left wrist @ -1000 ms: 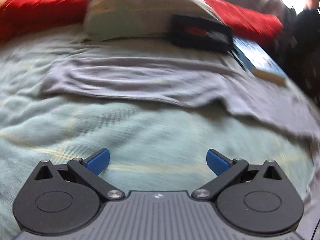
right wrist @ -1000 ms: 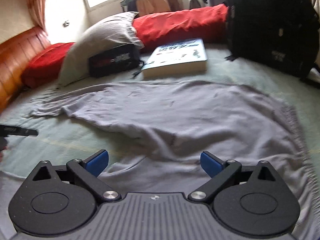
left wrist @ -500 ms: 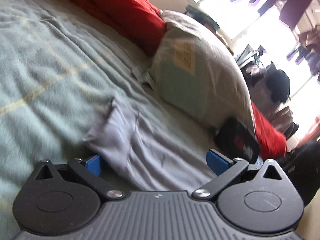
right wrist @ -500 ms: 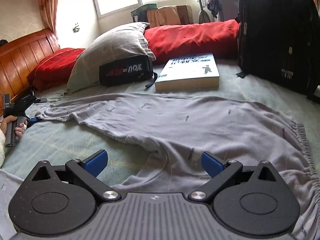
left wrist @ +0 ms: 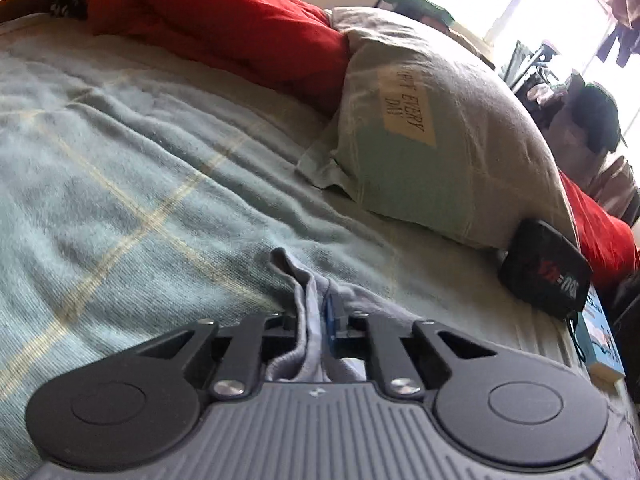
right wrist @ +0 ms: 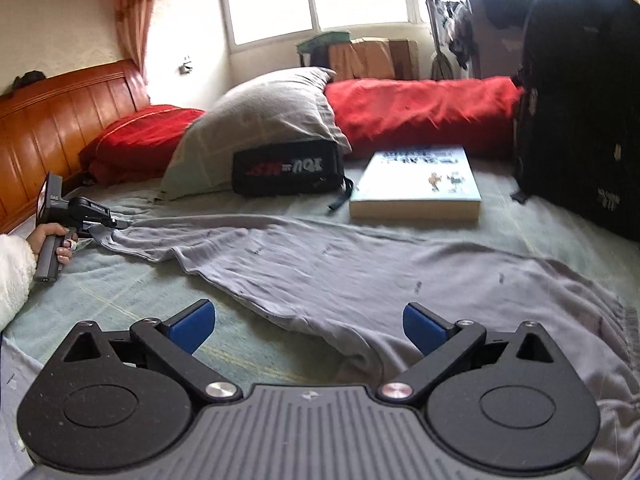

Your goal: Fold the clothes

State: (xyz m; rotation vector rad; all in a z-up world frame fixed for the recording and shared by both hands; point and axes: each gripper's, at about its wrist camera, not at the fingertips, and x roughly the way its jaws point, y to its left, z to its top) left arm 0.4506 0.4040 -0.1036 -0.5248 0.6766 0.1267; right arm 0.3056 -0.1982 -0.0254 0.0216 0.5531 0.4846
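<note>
Pinching garment (left wrist: 310,316) in left tongs (left wrist: 316,320), right tongs (right wrist: 309,326) spread

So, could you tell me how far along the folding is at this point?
No fold is made: the grey garment lies spread flat on the bed. In hand: the left gripper is shut on one end of it. Left: the open right gripper hovers over the near edge, gripping nothing yet.

Grey garment (right wrist: 360,276) spread flat, rumpled, across green blanket (right wrist: 120,292)
</note>
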